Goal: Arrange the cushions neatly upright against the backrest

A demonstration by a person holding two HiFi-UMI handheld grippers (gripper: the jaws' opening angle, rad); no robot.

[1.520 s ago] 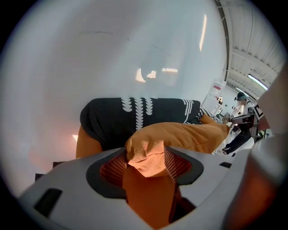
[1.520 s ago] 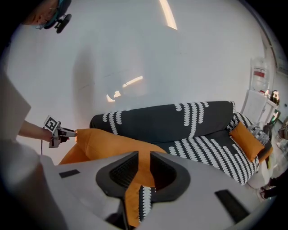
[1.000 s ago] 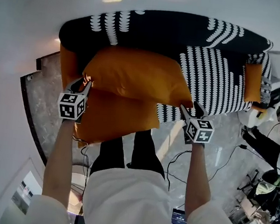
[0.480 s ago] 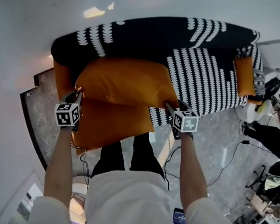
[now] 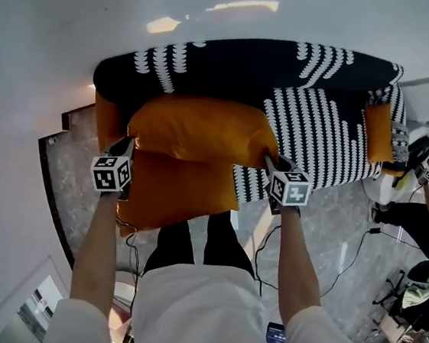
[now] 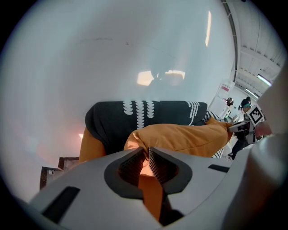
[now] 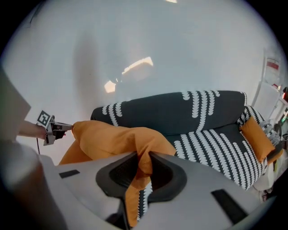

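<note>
Though plump, orange fabric cushion (image 5: 196, 129) (corners bunched) clamped in just-closed left gripper (image 5: 127, 144) and right gripper (image 5: 271, 162)

Head view steep overhead; gripper views close, low, facing sofa (image 7: 180, 112); all share orange cushion (image 5: 196, 126).

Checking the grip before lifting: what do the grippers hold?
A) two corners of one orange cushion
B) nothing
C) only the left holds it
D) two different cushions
A: the left gripper and right gripper have just been closing, each pinching a corner of the top orange cushion.
</note>
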